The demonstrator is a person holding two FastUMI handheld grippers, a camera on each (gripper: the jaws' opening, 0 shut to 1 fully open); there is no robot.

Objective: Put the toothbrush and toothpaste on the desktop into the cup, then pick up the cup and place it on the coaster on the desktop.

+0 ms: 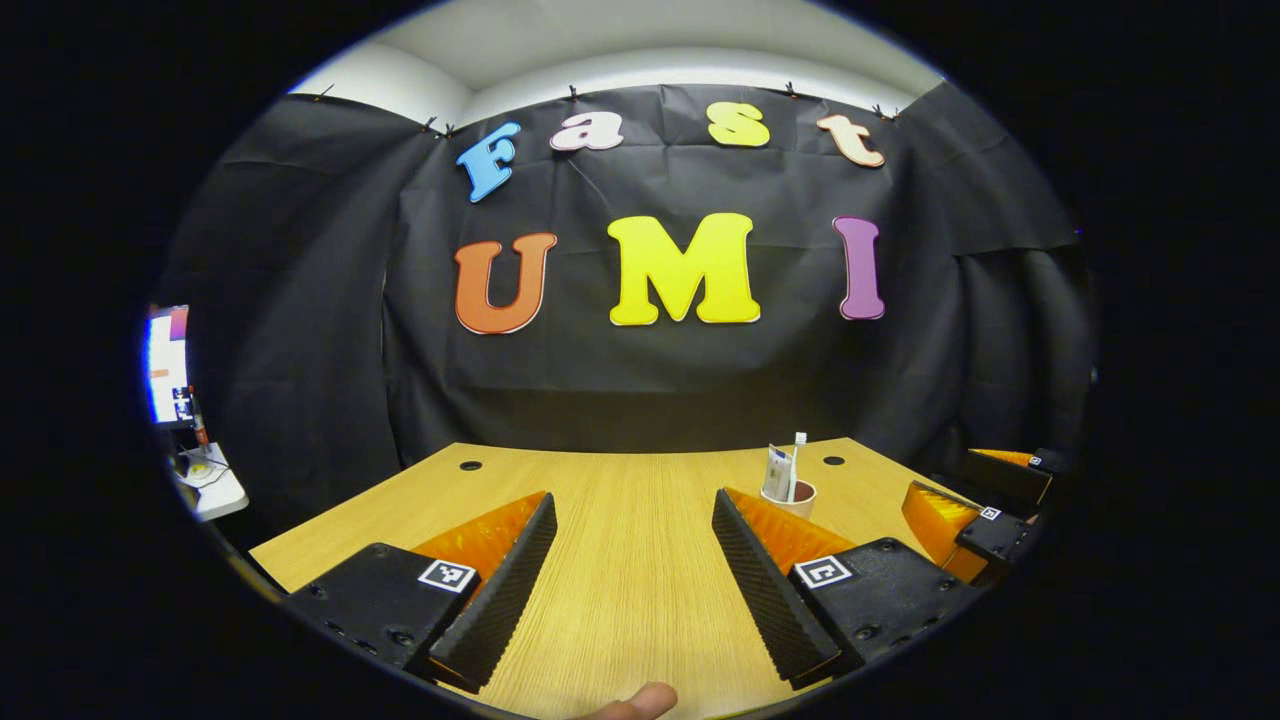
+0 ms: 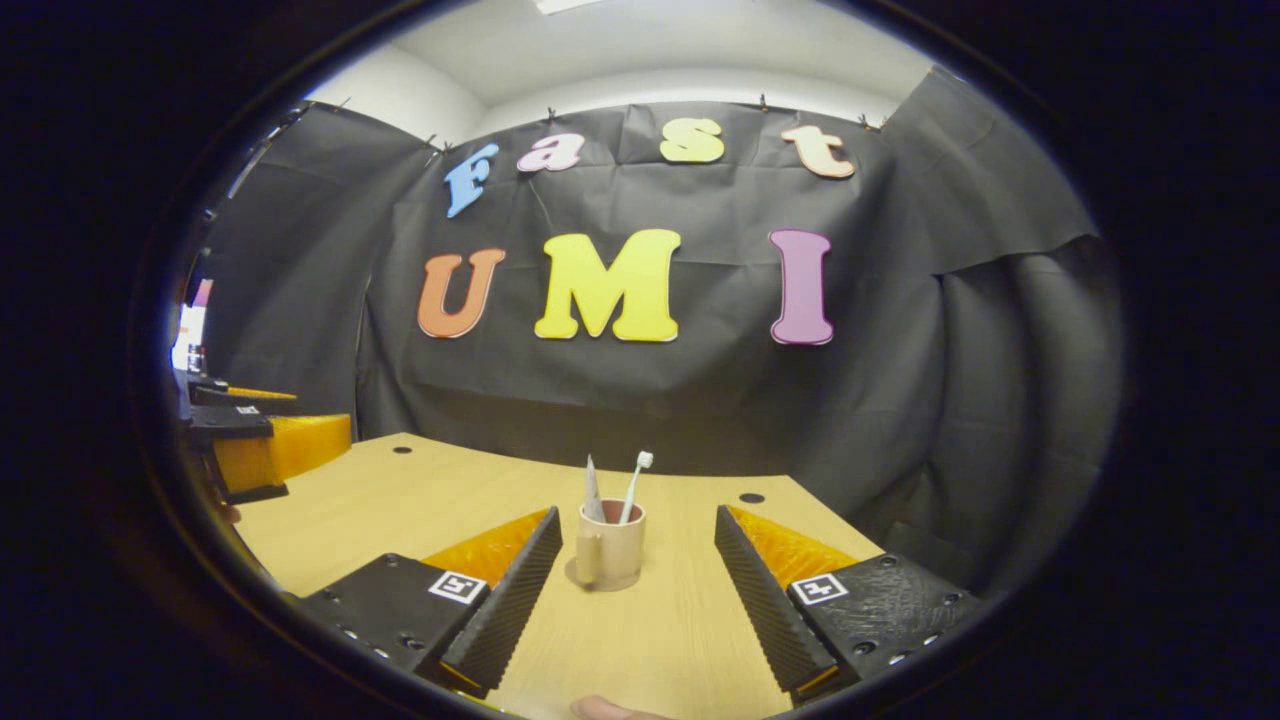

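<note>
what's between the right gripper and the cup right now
Nothing: in the right gripper view only bare desktop lies between the open right gripper and the cup, which holds the toothbrush and toothpaste.

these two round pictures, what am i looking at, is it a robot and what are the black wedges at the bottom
There is no robot here. A person holds a two-finger tool in each hand, and a wide-angle camera rides on each one. The wedges are each tool's own fingers.

The left gripper view looks along the left tool, open over bare wood. The right tool shows at its right edge. The right gripper view looks along the right tool, also open and holding nothing.

On the wooden desk stands a cup with a toothbrush and a toothpaste tube upright inside. It seems to sit on a thin round coaster, so the job looks close to done.
</note>
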